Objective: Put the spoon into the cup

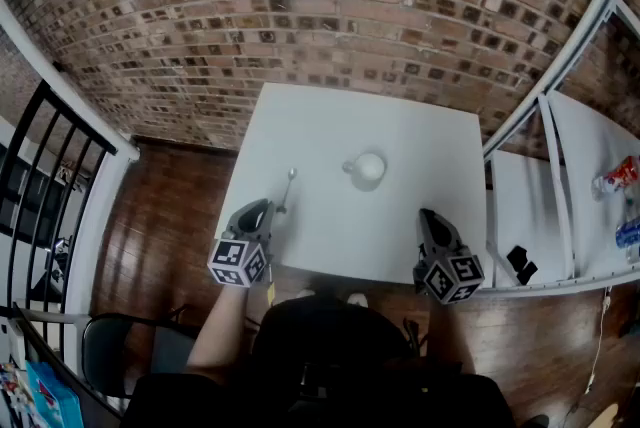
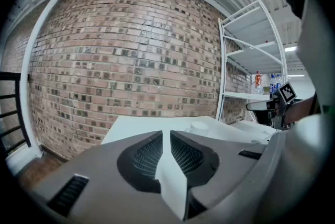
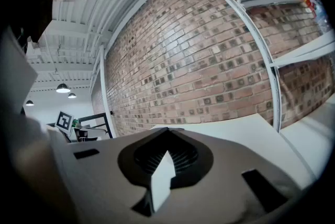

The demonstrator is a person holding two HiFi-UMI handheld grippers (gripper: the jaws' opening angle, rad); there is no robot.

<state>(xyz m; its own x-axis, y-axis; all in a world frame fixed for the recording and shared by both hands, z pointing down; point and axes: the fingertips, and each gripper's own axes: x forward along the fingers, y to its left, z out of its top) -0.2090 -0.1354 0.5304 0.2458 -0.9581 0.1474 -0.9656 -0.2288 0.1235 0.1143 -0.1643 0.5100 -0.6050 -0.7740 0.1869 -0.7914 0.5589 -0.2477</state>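
Observation:
A white cup point(image 1: 368, 167) stands just right of the middle of the white table point(image 1: 400, 126). To its left a metal spoon point(image 1: 288, 186) lies flat, handle toward the near edge. My left gripper point(image 1: 265, 207) hovers at the near left edge, just below and left of the spoon's handle end; its jaws stand a narrow slit apart with nothing between them. At the near right corner my right gripper point(image 1: 429, 215) is shut and empty. The left gripper view has the cup point(image 2: 199, 126) ahead beyond the left gripper point(image 2: 166, 134); the spoon is hidden there. The right gripper point(image 3: 167, 150) faces table and brick wall.
A brick wall point(image 1: 330, 6) runs behind the table. White shelving point(image 1: 560, 176) stands to the right, with cans point(image 1: 620, 174) and a small black object point(image 1: 520, 263) on it. A black railing point(image 1: 40, 176) and a dark chair point(image 1: 115, 351) are on the left, over wooden floor.

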